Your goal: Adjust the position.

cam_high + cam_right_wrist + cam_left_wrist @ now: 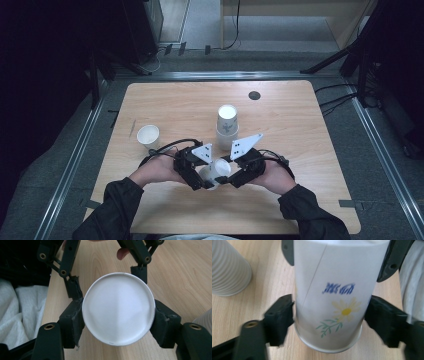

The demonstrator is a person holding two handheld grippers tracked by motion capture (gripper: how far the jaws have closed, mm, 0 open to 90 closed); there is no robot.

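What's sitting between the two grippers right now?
A white paper cup with a daisy print lies on its side between the left gripper and the right gripper, both closed on it. The high view shows this.

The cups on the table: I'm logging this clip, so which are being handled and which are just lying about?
In hand:
- daisy-print paper cup, lying sideways
- left gripper and right gripper, jaws on either side of it

Lying about:
- upside-down cup stack
- upright white cup

we see wooden tabletop (300,150) | dark round grommet (254,95) at its far side | grey floor (385,165) around | metal rails (75,160) alongside
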